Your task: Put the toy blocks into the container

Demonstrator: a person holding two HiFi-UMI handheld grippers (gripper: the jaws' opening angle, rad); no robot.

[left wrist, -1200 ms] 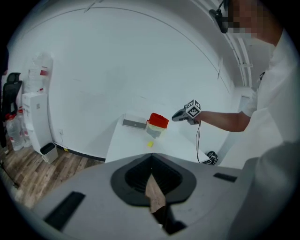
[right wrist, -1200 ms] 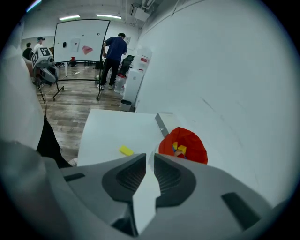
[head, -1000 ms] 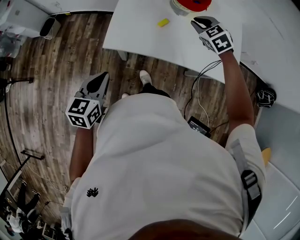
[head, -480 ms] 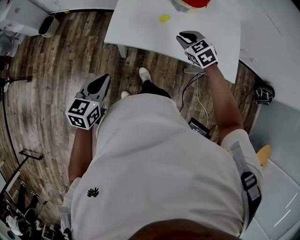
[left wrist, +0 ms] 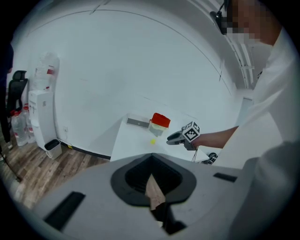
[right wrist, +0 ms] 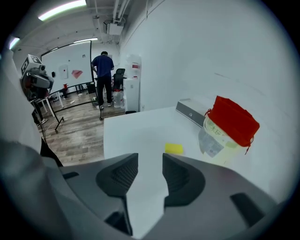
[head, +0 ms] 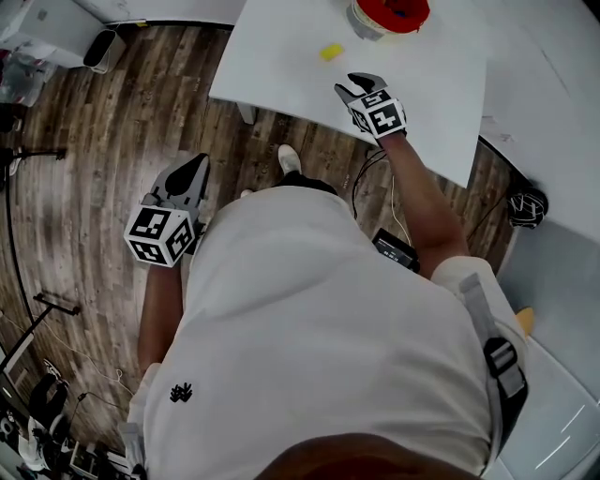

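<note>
So the right gripper (head: 352, 84) has pulled back from the container (head: 389, 14) and dropped low over the table (head: 281, 66). Its jaws have just been opening, and they're now about halfway apart with nothing between them. The yellow block (right wrist: 174, 148) is lying flat on the table just ahead of those jaws and beside the red-topped container, so I'd guess that's the next pickup. The left gripper (head: 187, 173) hangs by the person's side over the wood floor, jaws closed and empty.

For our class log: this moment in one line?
right tool: jaws just opening, empty | yellow block: on table | left tool: shut
</note>
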